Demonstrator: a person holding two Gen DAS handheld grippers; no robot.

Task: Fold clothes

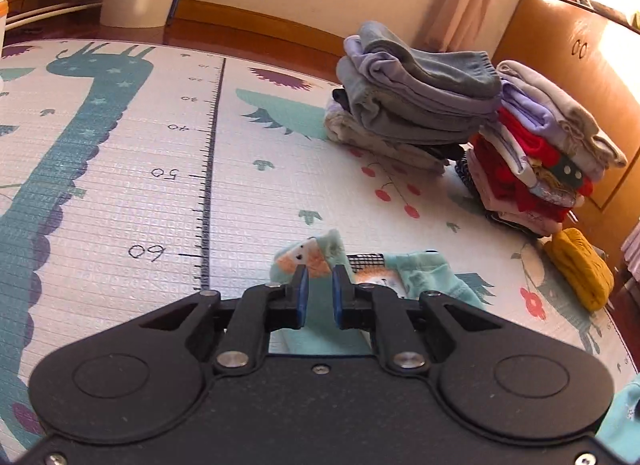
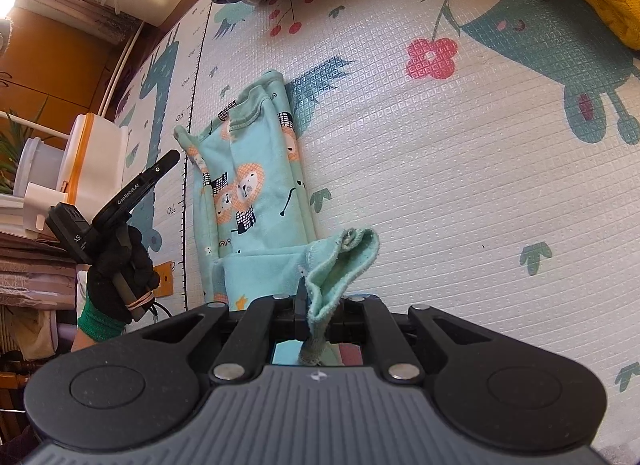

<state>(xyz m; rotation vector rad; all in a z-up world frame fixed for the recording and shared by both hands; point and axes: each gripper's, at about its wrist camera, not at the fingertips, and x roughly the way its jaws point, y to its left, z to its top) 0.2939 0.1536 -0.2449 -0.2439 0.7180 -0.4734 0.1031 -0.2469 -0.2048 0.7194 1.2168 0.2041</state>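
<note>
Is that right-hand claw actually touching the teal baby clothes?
Touching. The right wrist view shows the right gripper shut on a bunched edge of the teal garment, with fabric sticking out on both sides of the closed fingers.

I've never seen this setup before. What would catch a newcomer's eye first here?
Probably the mint lion-print garment, lying half-folded on the animal-print play mat, one edge pinched in the right gripper. Next, two tall stacks of folded clothes at the mat's far side, with a mustard knit beside them.
</note>
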